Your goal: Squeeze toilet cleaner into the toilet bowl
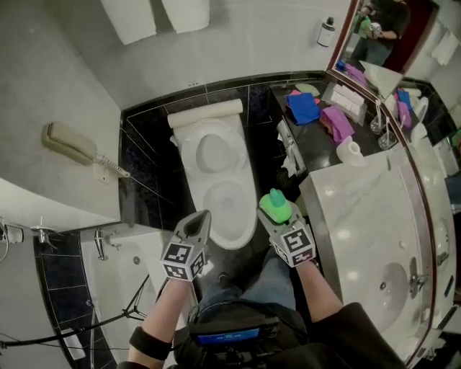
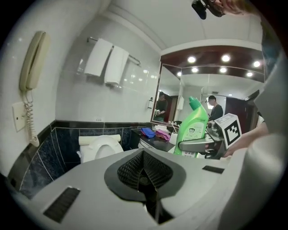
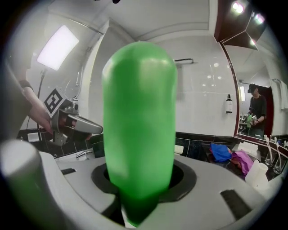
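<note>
- The toilet cleaner bottle (image 1: 276,206), of green plastic, is clamped upright between the jaws of the right gripper (image 1: 278,216). The jaws are kept partly apart by the bottle body, with the pads pressed on both of its sides.
- In the left gripper view, the grip is seen on the lower body of the bottle. The label is turned toward that camera and the angled neck is at the top.
- The bottle is carried in the air, just beside the front right edge of the toilet bowl (image 1: 242,228). It is over the gap between that edge and the left edge of the marble vanity (image 1: 360,216).
- The left gripper (image 1: 199,220) is held beside the right one, at the front left edge of the bowl. Its jaws are closed together, and nothing is gripped between them.
- The toilet is white, with its cistern (image 1: 205,113) set against the back wall.
- A black counter (image 1: 317,140) is fitted to the right of the toilet.
- A blue cloth (image 1: 302,108) lies near the back edge of the counter, and a purple cloth (image 1: 336,124) lies beside it, toward the mirror.
- A paper roll (image 1: 351,151) stands at the front right corner, next to the vanity.
- A basin (image 1: 392,282) is sunk into the vanity toward its front edge.
- A wall telephone (image 1: 68,142) with a coiled cord is mounted on the left wall.
- White towels (image 1: 130,18) are hung on the back wall above the cistern.
</note>
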